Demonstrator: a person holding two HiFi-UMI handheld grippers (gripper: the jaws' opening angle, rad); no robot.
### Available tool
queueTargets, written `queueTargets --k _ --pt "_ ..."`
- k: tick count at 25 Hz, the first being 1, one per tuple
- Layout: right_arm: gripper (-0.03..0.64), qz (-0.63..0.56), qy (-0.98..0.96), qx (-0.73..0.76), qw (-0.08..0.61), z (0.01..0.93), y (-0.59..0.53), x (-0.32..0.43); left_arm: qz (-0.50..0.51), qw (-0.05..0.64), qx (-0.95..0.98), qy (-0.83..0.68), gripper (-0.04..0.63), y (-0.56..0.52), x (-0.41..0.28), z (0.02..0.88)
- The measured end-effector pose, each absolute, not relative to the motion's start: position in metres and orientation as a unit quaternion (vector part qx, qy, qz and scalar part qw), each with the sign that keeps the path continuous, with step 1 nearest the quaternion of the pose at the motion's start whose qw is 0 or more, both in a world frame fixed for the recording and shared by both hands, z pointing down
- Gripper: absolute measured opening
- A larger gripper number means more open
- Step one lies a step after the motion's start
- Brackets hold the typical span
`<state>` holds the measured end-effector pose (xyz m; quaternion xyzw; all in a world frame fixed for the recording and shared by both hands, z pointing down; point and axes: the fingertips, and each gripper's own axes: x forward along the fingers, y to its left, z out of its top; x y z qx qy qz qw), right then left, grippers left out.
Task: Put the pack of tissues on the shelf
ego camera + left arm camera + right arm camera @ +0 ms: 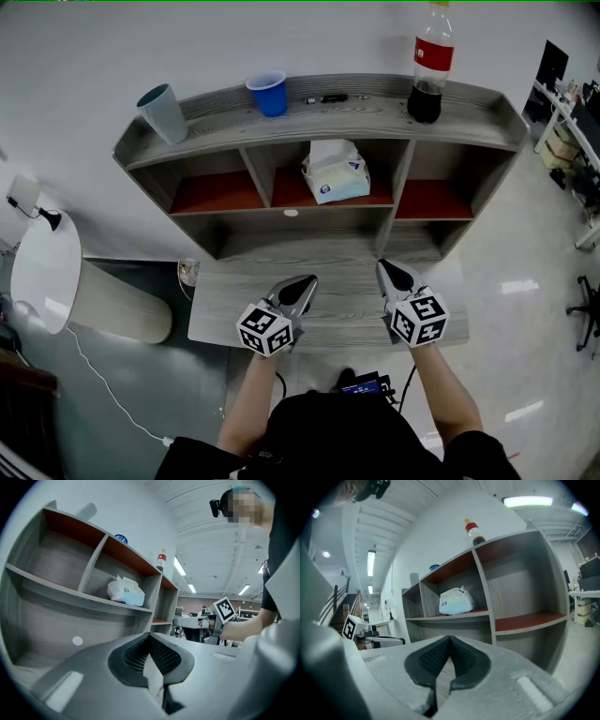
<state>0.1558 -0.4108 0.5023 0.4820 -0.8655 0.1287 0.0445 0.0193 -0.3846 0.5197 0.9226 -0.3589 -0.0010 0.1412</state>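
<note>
Left gripper (306, 281) and right gripper (384, 267) both closed and empty, over the counter (343, 305).
Pack of tissues (335, 173) sits in the middle compartment of the shelf (375, 114); task looks complete.

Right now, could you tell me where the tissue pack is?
In the head view, the pack of tissues lies in the middle compartment of the shelf, below the blue cup and left of the bottle.

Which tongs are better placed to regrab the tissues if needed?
Left, narrowly. The tissues sit in the shelf's middle bay. In the head view the left tongs line up closer to them than the right tongs. Both are shut and empty.
</note>
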Motion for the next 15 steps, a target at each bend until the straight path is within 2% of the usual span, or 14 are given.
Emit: queueTargets --k 15 --pt "0.003 0.14 -0.847 0.512 0.042 0.507 -0.333 0.126 0.01 0.145 0.937 -0.316 -0.006 -0.304 -0.014 0.533"
